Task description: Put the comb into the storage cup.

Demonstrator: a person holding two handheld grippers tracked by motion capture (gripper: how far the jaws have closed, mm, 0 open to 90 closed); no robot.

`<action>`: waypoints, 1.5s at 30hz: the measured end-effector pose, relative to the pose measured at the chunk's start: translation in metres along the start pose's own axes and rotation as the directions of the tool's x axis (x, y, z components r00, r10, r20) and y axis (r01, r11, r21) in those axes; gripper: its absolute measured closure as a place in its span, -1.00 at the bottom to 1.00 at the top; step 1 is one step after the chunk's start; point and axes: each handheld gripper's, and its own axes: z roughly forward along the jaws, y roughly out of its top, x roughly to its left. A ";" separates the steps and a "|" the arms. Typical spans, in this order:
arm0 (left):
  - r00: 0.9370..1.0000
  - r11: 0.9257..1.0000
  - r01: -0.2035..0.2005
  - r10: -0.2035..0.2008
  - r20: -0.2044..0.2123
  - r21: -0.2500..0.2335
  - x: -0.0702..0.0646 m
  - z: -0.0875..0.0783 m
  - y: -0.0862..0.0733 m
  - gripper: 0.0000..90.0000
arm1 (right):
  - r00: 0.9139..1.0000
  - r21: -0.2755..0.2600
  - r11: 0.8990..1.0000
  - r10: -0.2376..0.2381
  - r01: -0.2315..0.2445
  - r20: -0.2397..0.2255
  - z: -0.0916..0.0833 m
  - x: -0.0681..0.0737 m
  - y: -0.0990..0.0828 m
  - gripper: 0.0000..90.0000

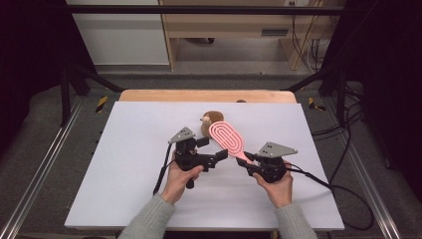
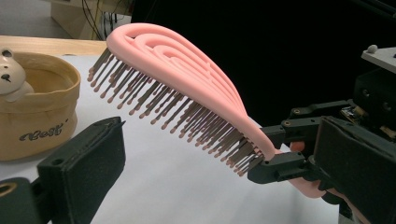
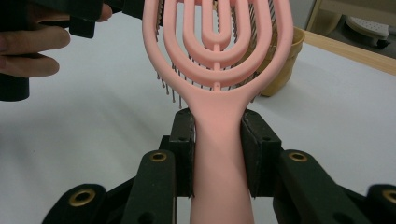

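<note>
Pink plastic, one hairbrush (image 1: 228, 138) is hanging in the air above the white surface (image 1: 134, 164), its handle pinched between the fingers of the right gripper (image 3: 218, 154). One tan basket (image 2: 35, 109) with a small bear figure (image 2: 10, 74) is sitting behind it, near the far edge. The left gripper (image 1: 215, 149) is hovering just beside the bristles, its fingers spread apart. Wide bare room is lying open to the left and toward the near edge.

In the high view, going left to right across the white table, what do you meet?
Left hand-held gripper → brown pouch with the bear → pink hairbrush → right hand-held gripper, shut on the brush handle.
</note>
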 end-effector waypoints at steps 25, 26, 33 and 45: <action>0.998 0.998 0.059 -0.059 -0.019 -0.027 -0.002 0.016 -0.002 -0.61 | 0.999 0.000 0.999 -0.037 0.037 0.002 0.001 0.007 0.003 0.52; 0.998 0.998 0.060 -0.061 -0.020 -0.030 -0.002 0.016 -0.002 -0.58 | 0.999 0.000 0.999 -0.037 0.037 0.001 0.002 0.006 0.003 0.52; 0.995 0.995 0.086 -0.088 -0.039 -0.046 -0.002 0.016 -0.002 -0.36 | 0.999 -0.007 0.999 -0.037 0.037 0.002 0.001 0.007 0.003 0.52; 0.991 0.991 0.124 -0.126 -0.039 -0.053 -0.003 0.015 -0.003 -0.20 | 0.999 -0.009 0.999 -0.032 0.032 -0.005 0.002 0.007 0.002 0.52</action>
